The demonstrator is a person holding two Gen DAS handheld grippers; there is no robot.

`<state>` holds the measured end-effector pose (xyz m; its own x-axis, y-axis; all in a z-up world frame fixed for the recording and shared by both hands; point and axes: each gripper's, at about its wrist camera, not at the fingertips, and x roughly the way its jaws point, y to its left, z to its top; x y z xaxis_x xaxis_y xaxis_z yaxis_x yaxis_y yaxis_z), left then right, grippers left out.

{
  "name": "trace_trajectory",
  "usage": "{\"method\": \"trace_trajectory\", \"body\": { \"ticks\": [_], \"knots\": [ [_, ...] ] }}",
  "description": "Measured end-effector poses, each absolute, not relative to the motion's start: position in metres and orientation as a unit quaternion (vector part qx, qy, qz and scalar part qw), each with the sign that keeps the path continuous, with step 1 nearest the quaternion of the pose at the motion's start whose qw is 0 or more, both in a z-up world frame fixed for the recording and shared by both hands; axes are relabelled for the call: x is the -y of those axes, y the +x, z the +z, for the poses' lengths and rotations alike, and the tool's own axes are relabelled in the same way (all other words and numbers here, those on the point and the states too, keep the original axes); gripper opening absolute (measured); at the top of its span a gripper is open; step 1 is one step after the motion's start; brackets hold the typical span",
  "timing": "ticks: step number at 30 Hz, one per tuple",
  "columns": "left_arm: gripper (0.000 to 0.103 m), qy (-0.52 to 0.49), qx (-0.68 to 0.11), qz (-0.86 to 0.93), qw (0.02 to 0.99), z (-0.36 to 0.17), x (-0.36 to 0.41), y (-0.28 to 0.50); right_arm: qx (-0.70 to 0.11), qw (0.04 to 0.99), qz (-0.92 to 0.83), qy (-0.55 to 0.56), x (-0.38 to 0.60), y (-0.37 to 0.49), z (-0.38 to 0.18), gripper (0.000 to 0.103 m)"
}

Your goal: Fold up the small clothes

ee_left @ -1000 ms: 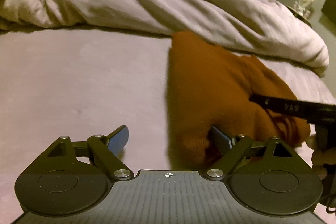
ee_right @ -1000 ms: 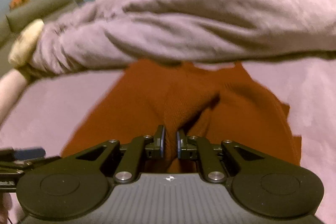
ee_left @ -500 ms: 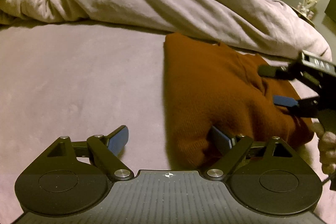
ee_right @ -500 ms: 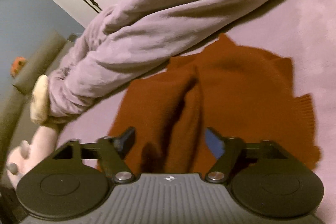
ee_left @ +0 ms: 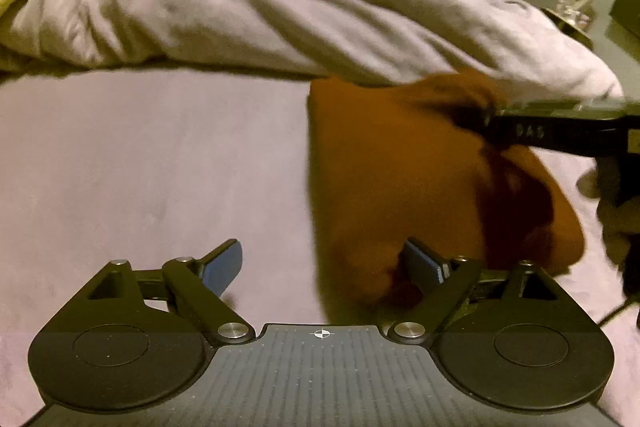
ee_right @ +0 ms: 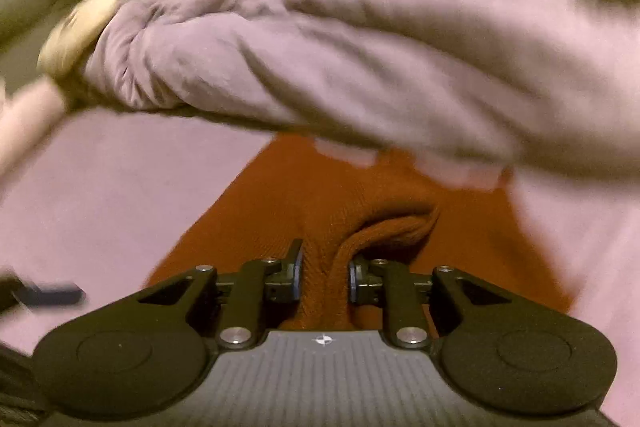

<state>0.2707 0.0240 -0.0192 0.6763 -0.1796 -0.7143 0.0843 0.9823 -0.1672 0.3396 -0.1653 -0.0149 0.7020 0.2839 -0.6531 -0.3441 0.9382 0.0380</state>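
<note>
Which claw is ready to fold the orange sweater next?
Probably the right claw: it pinches a ridge of the rust-orange knitted sweater. The left claw is open at its edge.

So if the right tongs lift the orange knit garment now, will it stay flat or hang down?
The orange knit garment will likely hang limp: it already bunches into a soft ridge between the right tongs. It probably won't slip, since the ribbed knit looks grippy. It seems light.

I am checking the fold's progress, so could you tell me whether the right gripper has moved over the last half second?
Yes. In the left wrist view the right gripper now reaches further left over the orange sweater, nearer the rumpled duvet, shut on a fold.
</note>
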Motion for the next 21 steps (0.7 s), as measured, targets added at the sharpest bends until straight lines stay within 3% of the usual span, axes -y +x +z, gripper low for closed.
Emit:
{"method": "trace_trajectory", "body": {
  "ticks": [5, 8, 9, 11, 13, 21],
  "knots": [
    [0.095, -0.048, -0.395, -0.101, 0.912, -0.016, -0.003, 0.266, -0.263, 0.94, 0.124, -0.176, 0.179, 0.309, 0.004, 0.018],
    [0.095, -0.023, -0.413, -0.097, 0.905, -0.024, 0.012, 0.268, -0.298, 0.938, 0.083, -0.16, 0.212, 0.308, -0.019, 0.018],
    [0.095, -0.02, -0.42, -0.098, 0.902, -0.027, 0.015, 0.268, -0.304, 0.932, 0.067, -0.185, 0.217, 0.308, -0.032, 0.02],
    [0.095, -0.02, -0.425, -0.101, 0.899, -0.027, 0.015, 0.268, -0.32, 0.924, 0.039, -0.207, 0.232, 0.308, -0.058, 0.033],
    [0.095, -0.019, -0.42, -0.097, 0.902, -0.024, 0.012, 0.268, -0.308, 0.938, 0.012, -0.16, 0.252, 0.302, -0.054, 0.06],
    [0.095, -0.016, -0.432, -0.084, 0.898, -0.032, 0.017, 0.27, -0.278, 0.956, 0.012, 0.094, 0.299, 0.227, -0.014, 0.063]
  ]
}}
